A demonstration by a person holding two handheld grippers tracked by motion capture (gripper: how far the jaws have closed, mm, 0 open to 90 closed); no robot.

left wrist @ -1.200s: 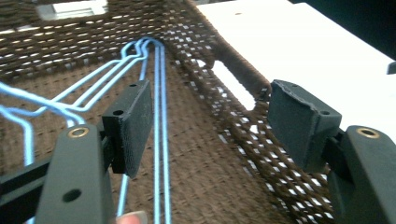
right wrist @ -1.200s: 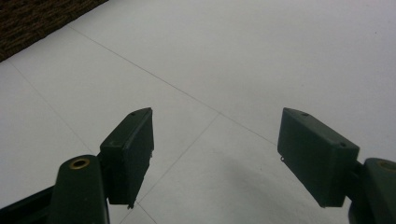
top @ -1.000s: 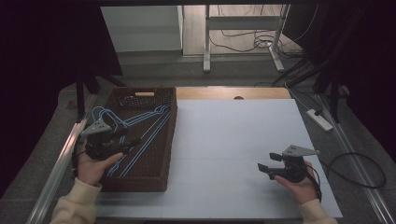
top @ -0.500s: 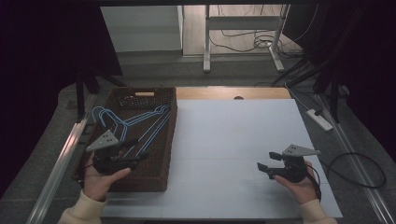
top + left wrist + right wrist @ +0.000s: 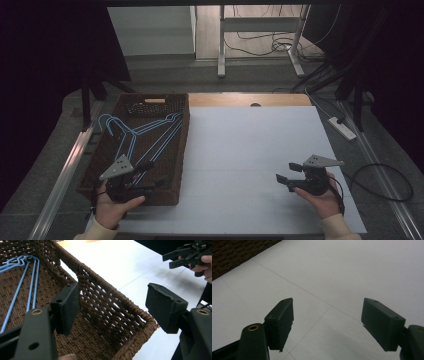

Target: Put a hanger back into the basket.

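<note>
- Dim room with cables trailing on the floor behind; a white table top (image 5: 250, 150) takes up the middle, and a brown wicker basket (image 5: 172, 192) sits along its left edge.
- Blue wire hangers (image 5: 150, 137) lie flat on the basket floor, their hooks toward the far end, ahead of the left tongs (image 5: 150, 175) and just beyond their tips.
- Left tongs: the jaws have just been opening and stand wide apart with nothing between them. In the left gripper view they hang over the near right corner of the basket, one jaw over the basket floor, the other out over the white table, with the woven rim (image 5: 105, 287) running between them.
- Right tongs (image 5: 287, 172): jaws spread wide and empty, held low over bare table well to the right of the basket, pointing toward it.
- Judged step: the left tongs look to be lining up for a grab inside the basket, most likely on the hangers.
- To do it well, the left tongs should likely swing clear of the rim so both jaws are inside the basket, then come down over a single wire, not the whole bundle.
- The long straight bar nearest the jaws seems the easiest place to pinch; the wire is thin, so the pads should close squarely across it.
- Hangers stacked like this tend to hook each other, so a slow lift with a slight tilt would probably help free one.
- The right tongs are well placed to take the hanger once it clears the basket wall.
</note>
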